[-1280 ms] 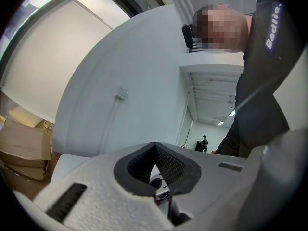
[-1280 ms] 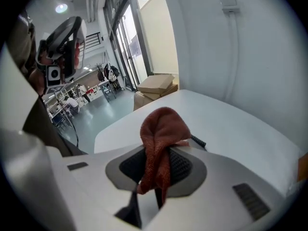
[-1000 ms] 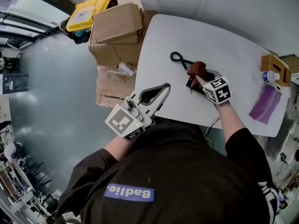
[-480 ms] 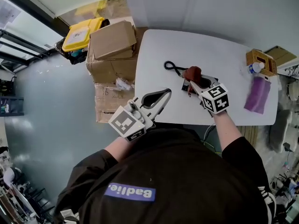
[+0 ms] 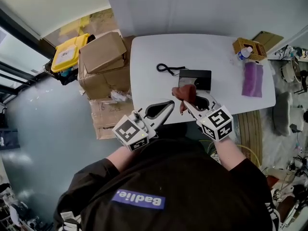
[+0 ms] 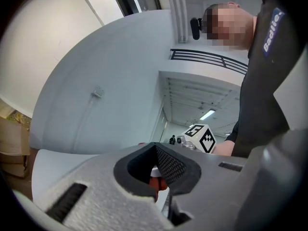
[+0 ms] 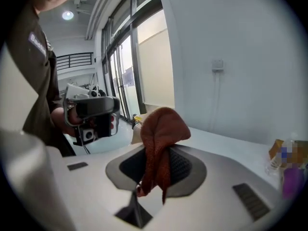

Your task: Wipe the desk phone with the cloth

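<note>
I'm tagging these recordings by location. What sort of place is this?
Probably an office or lab-type workroom, partly used for storage: a white table with a desk phone, stacked cardboard boxes beside it, and tall glazed windows along one wall.

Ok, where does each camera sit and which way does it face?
Head view: on the head, steeply down on the white table, black desk phone, both forearms, left gripper and right gripper.
Left gripper view: along its shut jaws, across to the right gripper's marker cube and dark torso.
Right gripper view: along jaws shut on the rust-brown cloth, across to the left gripper.
Shared: each gripper view shows the other gripper.
</note>
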